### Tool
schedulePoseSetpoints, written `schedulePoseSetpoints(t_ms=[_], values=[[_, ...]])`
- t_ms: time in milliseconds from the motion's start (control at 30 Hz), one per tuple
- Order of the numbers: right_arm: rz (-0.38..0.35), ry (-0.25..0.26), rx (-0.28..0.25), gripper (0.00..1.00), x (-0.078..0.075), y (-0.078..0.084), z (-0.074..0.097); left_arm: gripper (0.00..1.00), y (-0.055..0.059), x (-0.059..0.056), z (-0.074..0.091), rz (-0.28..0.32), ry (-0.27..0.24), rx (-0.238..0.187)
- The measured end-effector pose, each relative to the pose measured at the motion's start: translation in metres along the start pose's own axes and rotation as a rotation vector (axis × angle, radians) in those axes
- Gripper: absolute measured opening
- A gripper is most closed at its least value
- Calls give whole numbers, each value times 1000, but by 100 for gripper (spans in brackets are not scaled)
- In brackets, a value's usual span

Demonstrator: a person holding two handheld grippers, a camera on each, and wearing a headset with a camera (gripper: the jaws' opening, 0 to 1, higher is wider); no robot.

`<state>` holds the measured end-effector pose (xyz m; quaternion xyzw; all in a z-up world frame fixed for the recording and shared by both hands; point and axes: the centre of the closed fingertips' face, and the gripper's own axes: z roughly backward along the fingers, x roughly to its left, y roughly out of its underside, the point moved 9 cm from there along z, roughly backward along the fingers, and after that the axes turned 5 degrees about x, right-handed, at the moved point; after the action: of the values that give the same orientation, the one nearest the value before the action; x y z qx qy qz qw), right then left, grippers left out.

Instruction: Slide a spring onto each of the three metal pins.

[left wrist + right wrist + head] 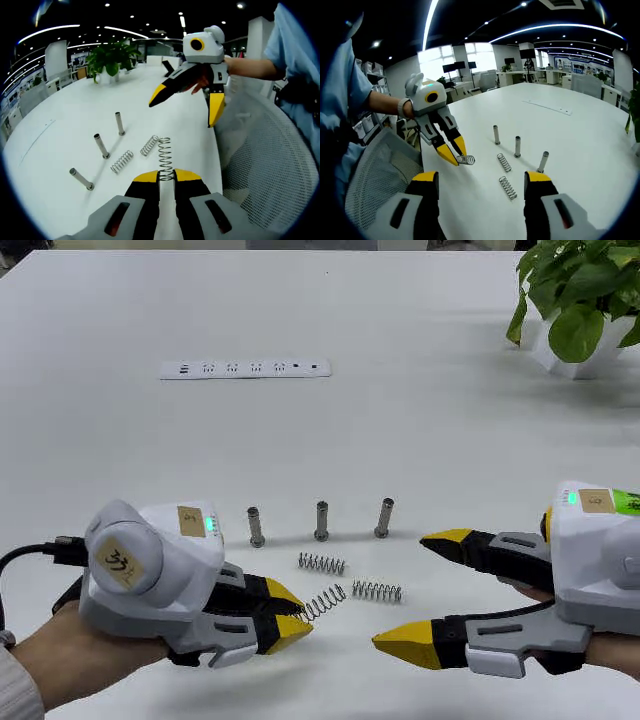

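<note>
Closest on the left, the left gripper (293, 614) has its jaws pinched on one end of a spring (325, 600). It sticks out and could bend or pop free. Three pins (321, 520) stand behind two loose springs (321, 562) lying on the surface (400, 410). On the right, the right gripper (482, 177) has its jaws wide apart. A bump could tip a pin.

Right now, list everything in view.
upright metal pins: three, silver, in a row mid-table
loose coil springs: two, silver, lying before the pins
third coil spring: one, silver, in the left tongs
flat power strip: one, white, farther back
leafy potted plant: one, green, far right corner
table: one, white, under everything
mesh chair: one, whitish, at table edge
left tongs: one, yellow-tipped, shut on the third coil spring
right tongs: one, yellow-tipped, open, right of the springs
</note>
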<state>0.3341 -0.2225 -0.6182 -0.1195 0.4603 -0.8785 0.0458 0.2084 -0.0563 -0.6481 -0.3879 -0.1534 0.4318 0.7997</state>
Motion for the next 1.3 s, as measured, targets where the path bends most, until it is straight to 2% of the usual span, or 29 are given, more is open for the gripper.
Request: schedulePoseSetpoints(t_ms=[200,333,467,633,833,1000,1133,1300], values=[[23,-82,18,56,4,-5,-10,10,-3,-2,1,-50,17,-6],[32,-125,33,40,7,-5,-17,10,-4,-8,-1,-94,30,11],[58,-175,45,30,12,-5,-21,10,-6,-8,-2,-120,39,17],[81,-210,58,18,16,-6,-23,10,-8,-10,-3,-142,50,16],[76,-214,67,14,14,-5,-23,10,-11,-16,-5,-164,66,26],[65,-239,78,11,15,-4,-23,10,-12,-17,-3,-188,82,27],[68,-256,88,11,18,-3,-25,10,-12,-19,-2,-212,92,42],[72,-269,99,11,20,-3,-26,10,-11,-20,0,-209,98,45]])
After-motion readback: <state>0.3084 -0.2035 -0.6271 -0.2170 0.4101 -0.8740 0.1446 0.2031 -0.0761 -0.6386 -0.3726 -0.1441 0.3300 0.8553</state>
